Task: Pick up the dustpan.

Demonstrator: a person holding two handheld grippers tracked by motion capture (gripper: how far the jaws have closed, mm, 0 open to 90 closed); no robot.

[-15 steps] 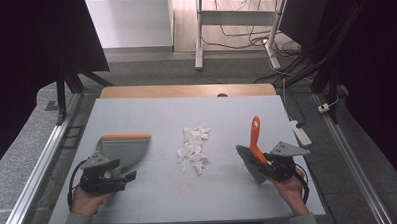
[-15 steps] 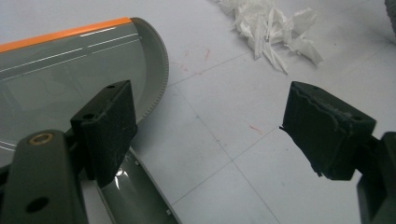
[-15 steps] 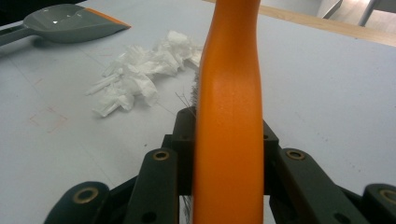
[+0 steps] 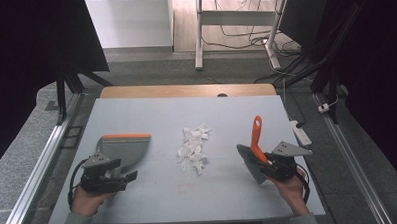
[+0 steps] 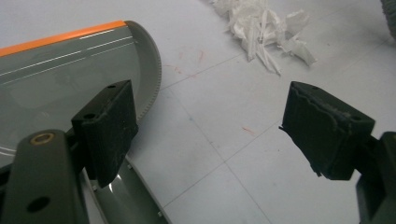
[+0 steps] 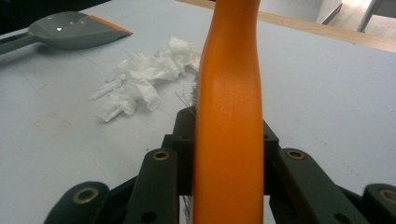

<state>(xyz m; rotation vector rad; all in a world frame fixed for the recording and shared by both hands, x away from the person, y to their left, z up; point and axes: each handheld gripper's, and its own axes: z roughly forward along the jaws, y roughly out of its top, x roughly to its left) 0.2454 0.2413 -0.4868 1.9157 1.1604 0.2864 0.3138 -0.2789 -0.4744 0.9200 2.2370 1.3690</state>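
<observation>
A pale grey-blue tabletop (image 4: 151, 113) with a light wooden strip (image 4: 186, 91) along its far edge stands on speckled grey carpet (image 4: 150, 68). Beyond, white metal table legs (image 4: 200, 37) stand among loose black cables (image 4: 244, 38), and dark curtains (image 4: 29, 63) hang at both sides

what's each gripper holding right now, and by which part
Right gripper: shut on the brush, by its orange handle. Left gripper: open, holding nothing, beside the dustpan.

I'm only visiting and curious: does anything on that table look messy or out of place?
Yes: a loose heap of torn white paper scraps lies mid-table, between the grey dustpan and the orange-handled brush clamped in the right tool. Faint reddish marks also stain the table.
</observation>
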